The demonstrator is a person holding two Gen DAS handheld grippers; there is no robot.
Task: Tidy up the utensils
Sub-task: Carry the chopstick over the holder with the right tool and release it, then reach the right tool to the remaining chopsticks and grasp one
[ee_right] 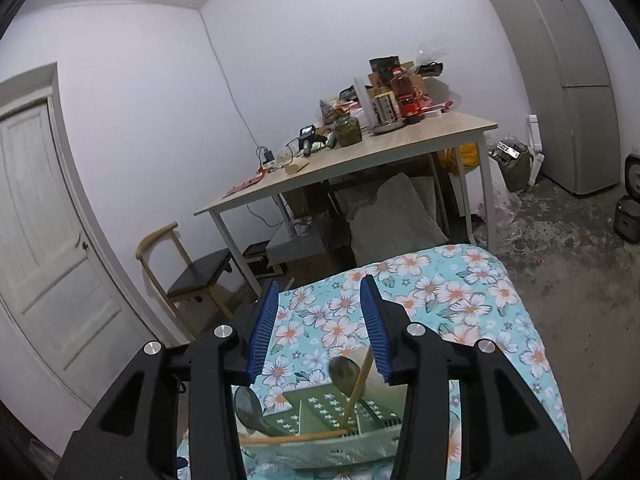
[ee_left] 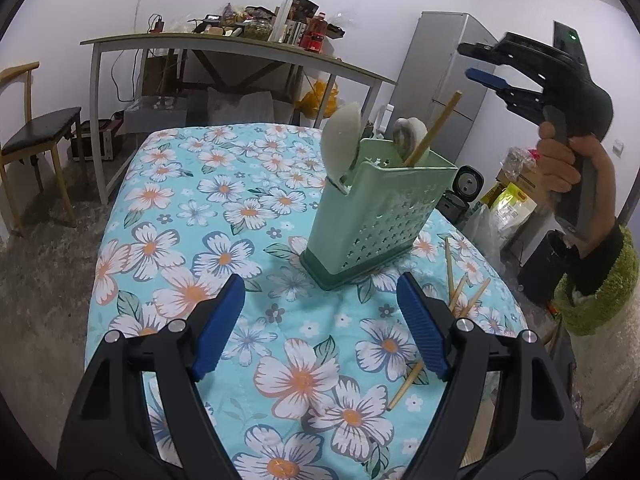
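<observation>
A green perforated utensil holder (ee_left: 374, 208) stands on the floral tablecloth (ee_left: 224, 216). It holds spoons (ee_left: 342, 142) and one wooden chopstick (ee_left: 434, 130). Several loose chopsticks (ee_left: 460, 284) lie on the cloth to its right, and one more (ee_left: 405, 385) lies nearer me. My left gripper (ee_left: 320, 324) is open and empty, low over the cloth in front of the holder. My right gripper (ee_right: 320, 328) is open and empty, raised above the holder (ee_right: 340, 420); it also shows at the upper right of the left wrist view (ee_left: 476, 62).
A cluttered desk (ee_left: 240, 46) stands behind the table, with a chair (ee_left: 36, 136) at left and a fridge (ee_left: 444, 80) at right. Bags and small appliances (ee_left: 508, 200) sit on the floor off the table's right edge. A door (ee_right: 44, 248) is at left.
</observation>
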